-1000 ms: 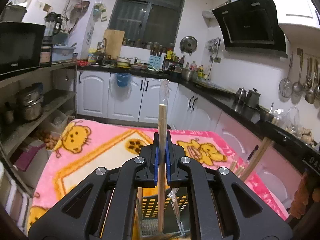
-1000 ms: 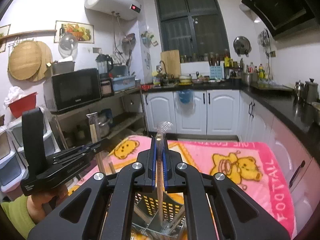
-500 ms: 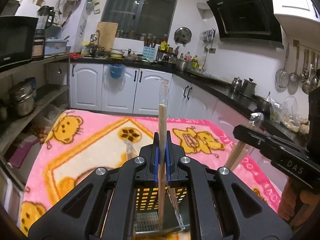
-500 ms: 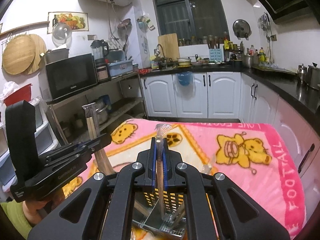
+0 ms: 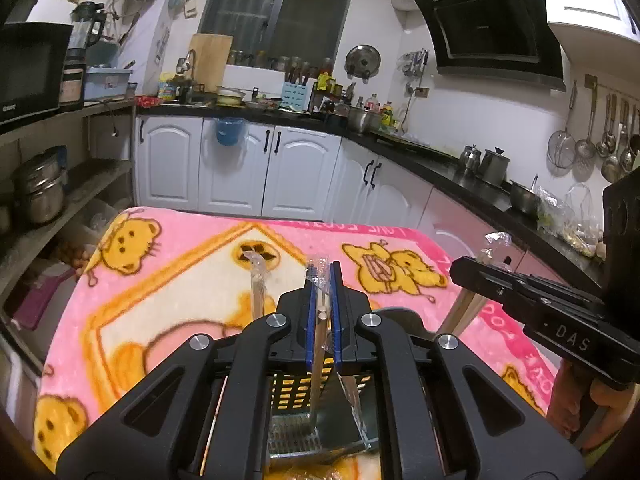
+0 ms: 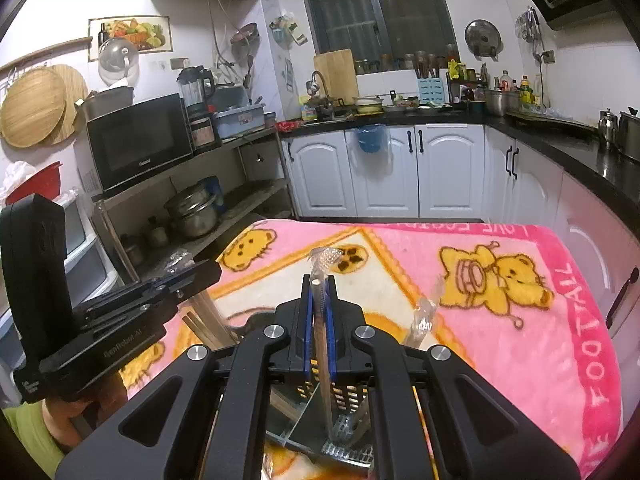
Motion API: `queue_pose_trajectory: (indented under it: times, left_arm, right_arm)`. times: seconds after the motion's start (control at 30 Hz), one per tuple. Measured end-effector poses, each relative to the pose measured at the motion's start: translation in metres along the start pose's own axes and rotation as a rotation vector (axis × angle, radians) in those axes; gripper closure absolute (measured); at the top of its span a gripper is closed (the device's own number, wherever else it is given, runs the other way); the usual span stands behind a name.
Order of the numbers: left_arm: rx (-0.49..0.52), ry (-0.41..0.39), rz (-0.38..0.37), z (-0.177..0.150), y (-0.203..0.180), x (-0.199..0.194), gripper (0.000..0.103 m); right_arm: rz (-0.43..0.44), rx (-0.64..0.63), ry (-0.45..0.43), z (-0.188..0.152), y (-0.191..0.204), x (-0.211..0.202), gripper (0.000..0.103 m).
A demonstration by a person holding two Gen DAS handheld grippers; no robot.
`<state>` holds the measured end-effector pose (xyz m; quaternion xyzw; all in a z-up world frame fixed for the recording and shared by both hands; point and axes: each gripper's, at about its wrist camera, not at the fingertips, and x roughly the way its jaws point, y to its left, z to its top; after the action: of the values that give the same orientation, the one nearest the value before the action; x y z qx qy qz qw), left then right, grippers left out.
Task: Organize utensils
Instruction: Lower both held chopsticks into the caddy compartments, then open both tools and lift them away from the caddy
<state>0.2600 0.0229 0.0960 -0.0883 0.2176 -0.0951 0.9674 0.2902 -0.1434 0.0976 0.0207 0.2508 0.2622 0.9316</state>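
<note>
Two tools, left tool (image 5: 322,312) and right tool (image 6: 319,312), each clamp wrapped chopsticks (image 5: 319,344) low centre, lowered into the perforated utensil holder (image 5: 296,392) on the pink-blanketed bench (image 5: 192,276); release remains, more chopsticks already inside.

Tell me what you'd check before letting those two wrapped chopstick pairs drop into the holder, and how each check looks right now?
1. Left gripper shut on its wrapped chopsticks: ok.
2. Right gripper shut on its own wrapped chopsticks: ok.
3. Left chopsticks' lower end inside the holder: ok, it reaches down to the mesh bottom.
4. Right chopsticks' lower end inside the holder: ok, it stands inside the walls.
5. Room among the chopsticks already in the holder: cannot tell, the gripper bodies hide most of it.
6. Holder steady on the pink blanket: cannot tell.
</note>
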Motion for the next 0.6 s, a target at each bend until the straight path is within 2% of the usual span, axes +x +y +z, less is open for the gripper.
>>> queue_pose_trajectory:
  times: [0.13,0.3,0.37,0.5,0.6]
  left_arm:
    - [-0.004,0.007,0.004,-0.001,0.001,-0.001,0.1]
    - [-0.016,0.012,0.012,-0.003,0.005,-0.004,0.098]
    - [-0.024,0.016,0.016,-0.004,0.006,-0.006,0.09]
    - [-0.032,0.019,0.021,-0.005,0.009,-0.011,0.086]
    - [-0.04,0.03,0.02,-0.006,0.012,-0.015,0.077]
  right_arm:
    - [-0.002,0.005,0.007,-0.002,-0.002,-0.002,0.097]
    - [-0.007,0.014,0.009,-0.006,-0.005,-0.006,0.088]
    - [-0.01,0.016,0.006,-0.008,-0.007,-0.008,0.087]
    - [-0.018,0.018,0.002,-0.01,-0.009,-0.014,0.083]
    - [-0.02,0.018,0.003,-0.011,-0.009,-0.016,0.081]
